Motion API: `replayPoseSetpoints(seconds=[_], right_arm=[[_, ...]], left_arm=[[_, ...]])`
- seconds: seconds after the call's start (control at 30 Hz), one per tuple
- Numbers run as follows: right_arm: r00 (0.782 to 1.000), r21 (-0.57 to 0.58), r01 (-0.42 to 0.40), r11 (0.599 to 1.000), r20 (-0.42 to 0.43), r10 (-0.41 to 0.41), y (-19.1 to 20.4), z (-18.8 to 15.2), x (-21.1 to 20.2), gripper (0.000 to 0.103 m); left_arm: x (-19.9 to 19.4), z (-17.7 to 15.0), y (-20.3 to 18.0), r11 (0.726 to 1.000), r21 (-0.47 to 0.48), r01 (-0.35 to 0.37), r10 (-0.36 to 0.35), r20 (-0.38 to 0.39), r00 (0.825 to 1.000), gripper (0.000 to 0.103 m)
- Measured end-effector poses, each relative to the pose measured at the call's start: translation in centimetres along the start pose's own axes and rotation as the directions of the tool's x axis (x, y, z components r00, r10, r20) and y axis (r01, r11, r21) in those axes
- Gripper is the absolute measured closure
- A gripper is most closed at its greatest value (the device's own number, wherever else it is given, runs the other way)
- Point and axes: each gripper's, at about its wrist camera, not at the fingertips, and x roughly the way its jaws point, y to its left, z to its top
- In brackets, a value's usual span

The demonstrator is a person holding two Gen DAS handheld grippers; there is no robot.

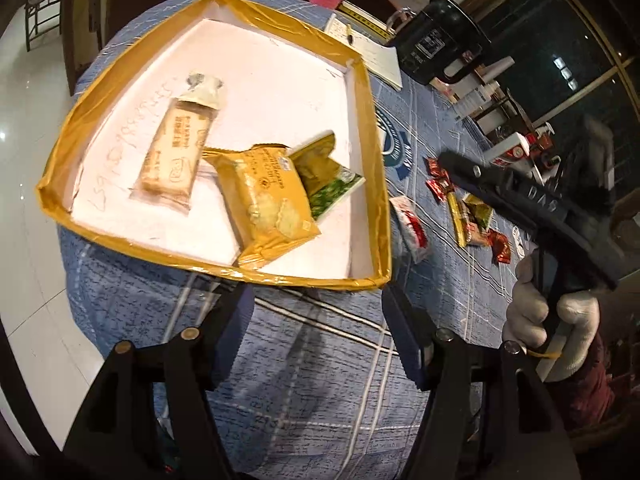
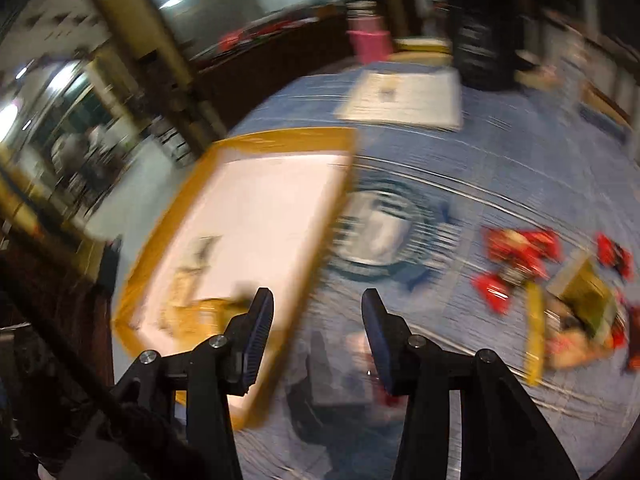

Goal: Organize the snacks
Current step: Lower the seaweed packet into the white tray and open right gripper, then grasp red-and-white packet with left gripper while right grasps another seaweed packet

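Blue plaid tablecloth [image 1: 320, 360] lies under my left gripper [image 1: 316, 316], jaws wide and empty, just short of the yellow-taped tray [image 1: 224, 268]. My right gripper [image 2: 316, 320] gapes empty too. Inside the tray, the yellow cracker pack [image 1: 266, 200] lies diagonally, overlapping the green packet [image 1: 328, 180], beside a tan biscuit bar [image 1: 176, 156]. Loose red candies [image 1: 438, 178] sit beyond.

Ahead of the left gripper [image 1: 316, 320], whose fingers look matt black plastic, lies a tray [image 1: 224, 268] edged in glossy yellow tape, its floor matt white. Shiny foil snack packets [image 1: 268, 200] rest inside. Beneath, a woven blue checked tablecloth [image 1: 320, 360].
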Motion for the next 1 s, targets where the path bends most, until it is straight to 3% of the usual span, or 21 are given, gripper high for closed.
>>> replayPoseSetpoints(seconds=[0.1, 0.27, 0.43, 0.53, 0.77, 0.9, 1.0], right_arm=[[0.998, 0.098, 0.062, 0.993, -0.004, -0.062, -4.8, -1.0, -1.3, 0.057], [0.991, 0.169, 0.134, 0.976, -0.003, -0.135, -9.6, -3.0, -3.6, 0.057], [0.987, 0.198, 0.154, 0.968, 0.007, -0.158, -11.3, -4.0, -5.1, 0.057], [0.986, 0.210, 0.159, 0.965, 0.010, -0.164, -12.1, -5.0, -6.0, 0.057], [0.985, 0.248, 0.159, 0.956, 0.030, -0.171, -14.2, -6.7, -8.2, 0.057], [0.983, 0.267, 0.166, 0.949, 0.032, -0.180, -15.2, -7.4, -9.0, 0.057], [0.982, 0.285, 0.169, 0.944, 0.031, -0.185, -16.0, -7.8, -9.5, 0.057]], left_arm=[[0.3, 0.3, -1.7, 0.999, 0.045, 0.011, -0.010, -0.006, 1.000, 0.037], [1.0, 1.0, -5.5, 0.990, 0.132, 0.038, -0.037, -0.013, 0.999, 0.037], [4.1, 1.5, -10.9, 0.970, 0.225, 0.095, -0.082, -0.068, 0.994, 0.037], [6.3, 2.1, -13.4, 0.959, 0.271, 0.087, -0.069, -0.075, 0.995, 0.037], [12.1, 4.2, -14.3, 0.956, 0.285, -0.072, 0.095, -0.066, 0.993, 0.037], [14.0, 3.9, -14.8, 0.927, 0.344, -0.150, 0.181, -0.061, 0.982, 0.040], [14.8, 3.3, -15.2, 0.908, 0.381, -0.177, 0.210, -0.046, 0.977, 0.072]])
